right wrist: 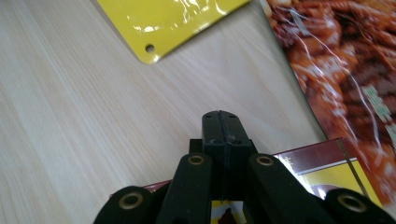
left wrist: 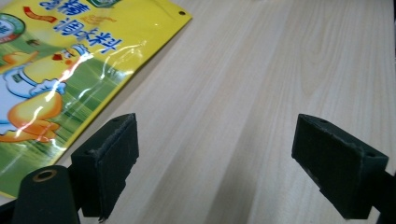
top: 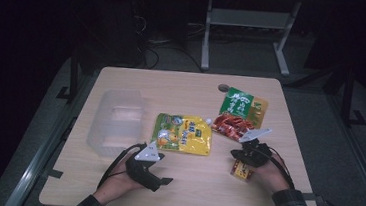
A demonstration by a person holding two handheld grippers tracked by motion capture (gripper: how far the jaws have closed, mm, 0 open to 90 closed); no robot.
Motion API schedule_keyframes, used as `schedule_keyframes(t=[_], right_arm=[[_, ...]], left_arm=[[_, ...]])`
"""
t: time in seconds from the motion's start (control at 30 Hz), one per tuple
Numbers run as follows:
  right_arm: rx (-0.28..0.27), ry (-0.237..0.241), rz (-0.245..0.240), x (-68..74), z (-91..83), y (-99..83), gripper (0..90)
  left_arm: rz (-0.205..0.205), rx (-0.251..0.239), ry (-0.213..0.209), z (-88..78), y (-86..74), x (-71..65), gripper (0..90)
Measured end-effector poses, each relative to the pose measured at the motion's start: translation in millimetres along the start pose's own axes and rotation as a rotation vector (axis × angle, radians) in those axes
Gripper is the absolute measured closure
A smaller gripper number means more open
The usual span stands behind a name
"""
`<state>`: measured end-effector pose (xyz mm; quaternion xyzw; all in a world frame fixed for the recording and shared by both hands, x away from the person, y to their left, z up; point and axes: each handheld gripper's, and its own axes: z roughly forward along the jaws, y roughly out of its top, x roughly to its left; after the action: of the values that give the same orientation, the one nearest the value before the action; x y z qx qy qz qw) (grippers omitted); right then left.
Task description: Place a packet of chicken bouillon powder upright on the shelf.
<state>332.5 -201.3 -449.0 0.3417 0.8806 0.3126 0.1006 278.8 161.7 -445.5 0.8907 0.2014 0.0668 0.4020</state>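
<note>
Left gripper (top: 157, 173) hovers with jaws spread wide and empty; right gripper (top: 246, 156) has its jaws pressed together, nothing between them.

On the wooden table (top: 113, 187), the yellow pouch (top: 183, 133) lies just beside the left jaws; the small box (top: 243, 170) sits under the right gripper; a red-and-green packet (top: 240, 113) lies beyond; a clear plastic container (top: 114, 122) rests at the left.

High view overlooks the table (top: 192, 84); claw views share the yellow pouch (left wrist: 51, 70).

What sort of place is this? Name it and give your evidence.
Probably a lab or recording workspace, not a kitchen: a bare wooden table in a dark room, cables on the floor behind it, and a metal desk frame.
</note>
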Motion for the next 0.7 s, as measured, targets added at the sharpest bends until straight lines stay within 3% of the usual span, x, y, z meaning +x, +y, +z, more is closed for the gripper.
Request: schedule_keyframes(t=[0.07, 0.2, 0.27, 0.33, 0.37, 0.4, 0.6, 0.7], right_arm=[[0.009, -0.017, -0.001, -1.5, -3.6, -4.8, 89.9], [-0.023, 0.006, 0.021, -0.2, -8.7, -6.2, 88.4], [-0.044, 0.009, 0.036, 3.1, -12.7, -5.7, 72.9], [-0.068, 0.027, 0.04, 5.7, -15.4, -6.8, 66.0], [-0.08, 0.032, 0.055, 8.8, -17.7, -8.4, 59.2], [-0.08, 0.032, 0.055, 8.8, -17.7, -8.4, 59.2], [-0.127, 0.055, 0.058, 13.3, -25.1, -13.4, 48.0], [-0.124, 0.062, 0.056, 14.1, -24.3, -13.4, 45.0]], left_arm=[[-0.008, -0.006, -0.002, -0.9, 1.9, -0.5, 18.0], [-0.013, -0.009, 0.011, -3.2, 8.5, 1.5, 24.3], [-0.03, -0.009, 0.018, -3.3, 13.5, 4.6, 33.3], [-0.052, -0.011, 0.031, -2.0, 19.6, 8.6, 42.7], [-0.065, -0.009, 0.036, -0.8, 23.0, 10.9, 54.0], [-0.078, -0.016, 0.048, 0.8, 26.5, 12.9, 54.0], [-0.14, -0.023, 0.118, 14.1, 50.5, 24.1, 84.5], [-0.155, -0.011, 0.151, 22.4, 62.3, 32.0, 89.3]])
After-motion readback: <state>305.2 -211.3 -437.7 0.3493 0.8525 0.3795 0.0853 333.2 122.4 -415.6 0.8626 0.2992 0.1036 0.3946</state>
